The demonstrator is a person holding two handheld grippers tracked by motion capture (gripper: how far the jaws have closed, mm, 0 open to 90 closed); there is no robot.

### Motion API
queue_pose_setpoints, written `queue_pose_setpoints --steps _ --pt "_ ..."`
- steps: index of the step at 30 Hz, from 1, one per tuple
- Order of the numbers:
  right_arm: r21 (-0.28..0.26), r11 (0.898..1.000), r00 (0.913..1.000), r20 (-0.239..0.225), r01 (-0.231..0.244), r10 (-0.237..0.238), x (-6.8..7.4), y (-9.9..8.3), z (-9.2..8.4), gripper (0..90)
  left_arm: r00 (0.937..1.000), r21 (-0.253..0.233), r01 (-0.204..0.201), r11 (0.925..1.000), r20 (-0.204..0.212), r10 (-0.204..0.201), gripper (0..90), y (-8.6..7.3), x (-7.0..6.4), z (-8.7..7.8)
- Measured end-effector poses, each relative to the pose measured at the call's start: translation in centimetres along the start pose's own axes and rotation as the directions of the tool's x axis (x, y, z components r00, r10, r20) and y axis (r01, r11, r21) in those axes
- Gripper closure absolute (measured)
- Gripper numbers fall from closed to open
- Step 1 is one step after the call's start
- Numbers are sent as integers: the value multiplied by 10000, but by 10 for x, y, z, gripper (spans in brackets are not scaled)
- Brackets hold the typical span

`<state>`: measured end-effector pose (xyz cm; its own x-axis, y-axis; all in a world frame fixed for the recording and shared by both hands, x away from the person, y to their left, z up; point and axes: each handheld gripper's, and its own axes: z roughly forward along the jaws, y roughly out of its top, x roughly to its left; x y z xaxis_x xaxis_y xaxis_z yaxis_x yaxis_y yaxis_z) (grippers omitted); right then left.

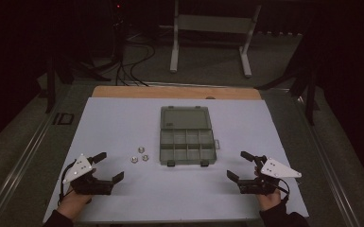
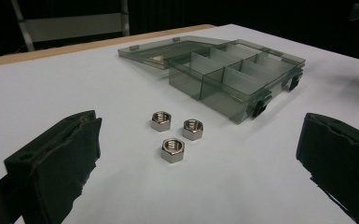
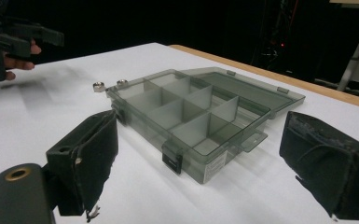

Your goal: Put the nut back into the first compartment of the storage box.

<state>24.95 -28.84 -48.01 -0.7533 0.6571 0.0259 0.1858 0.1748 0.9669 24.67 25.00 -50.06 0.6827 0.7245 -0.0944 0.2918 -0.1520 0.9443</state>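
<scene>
A smoky clear compartment box lies open in the middle of the white table, its lid folded flat on the far side. Three shiny hex nuts sit just left of it; in the left gripper view the nuts lie between and beyond my jaws, with the box behind them. My left gripper rests near the front left, open and holding nothing. My right gripper rests near the front right, also open and empty, facing the box. Every compartment I can see looks empty.
The white mat ends in a wooden table edge at the back. Beyond it stands a grey metal frame, with cables on the dark floor. The other hand's gripper shows far left in the right gripper view.
</scene>
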Motion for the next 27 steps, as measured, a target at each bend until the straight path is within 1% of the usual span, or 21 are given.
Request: queue_pose_setpoints --steps 3,4,5,6,7,9,10,12,13,14,17,18,19,21,22,23,24,25,26,27 --pt "20 10000 10000 -42 8 -8 0 0 1 117 10000 -13 37 10000 -12 -37 4 0 0 -1" --pt "20 10000 10000 -42 8 -8 0 0 1 117 10000 -42 16 10000 -71 -16 4 1 0 -1" --pt "17 10000 10000 -53 4 -4 0 1 1 117 9998 -104 81 9999 -156 -83 4 1 -1 -2" --pt "6 10000 10000 -36 59 -59 1 1 1 117 9995 -151 233 9996 -227 -237 4 4 -1 -3" --pt "12 10000 10000 -58 81 -80 1 1 1 117 9992 -225 301 9993 -245 -306 4 6 -2 -4" --pt "-53 10000 9999 -102 50 -50 2 2 1 117 9994 -391 246 9989 -218 -254 4 11 -5 -6" --pt "-59 10000 10000 -80 58 -58 2 2 1 117 9996 -399 243 9989 -154 -249 4 15 -6 -7" --pt "-160 9999 9999 -113 53 -55 4 3 0 117 9997 -484 179 9987 -171 -188 4 25 -7 -9" --pt "-209 9997 9999 -135 79 -82 4 3 0 117 9999 -464 144 9988 -32 -146 4 29 -7 -10" --pt "-238 9997 9999 -122 104 -107 5 4 0 117 9999 -470 9 9989 137 -2 4 34 -7 -11" --pt "-314 9994 9997 -174 175 -181 8 5 1 117 9983 -868 -182 9961 544 230 4 44 -5 -13" --pt "-314 9993 9996 -172 214 -220 8 5 1 117 9977 -877 -299 9957 587 352 4 50 -4 -12" --pt "-314 9993 9996 -172 214 -220 8 5 1 117 9977 -877 -299 9957 587 352 4 50 -4 -12" --pt "-377 9989 9994 -195 263 -271 8 6 2 117 9967 -922 -412 9949 660 474 4 59 0 -10" --pt "-380 9989 9994 -187 282 -289 9 6 2 117 9960 -899 -405 9951 755 474 4 62 1 -9" --pt "-392 9989 9994 -183 275 -283 9 6 2 117 9957 -814 -511 9954 724 570 5 64 2 -7" --pt "-392 9989 9994 -183 275 -283 9 6 2 117 9957 -814 -511 9954 724 570 4 64 2 -7" --pt "-422 9987 9994 -184 274 -282 8 6 1 117 9939 -672 -630 9958 866 687 4 67 3 -4" --pt "-428 9988 9995 -192 251 -260 8 6 1 117 9929 -529 -753 9958 887 798 4 69 4 -1" --pt "-429 9987 9995 -170 261 -268 8 6 1 117 9920 -432 -785 9960 958 823 5 70 5 0"
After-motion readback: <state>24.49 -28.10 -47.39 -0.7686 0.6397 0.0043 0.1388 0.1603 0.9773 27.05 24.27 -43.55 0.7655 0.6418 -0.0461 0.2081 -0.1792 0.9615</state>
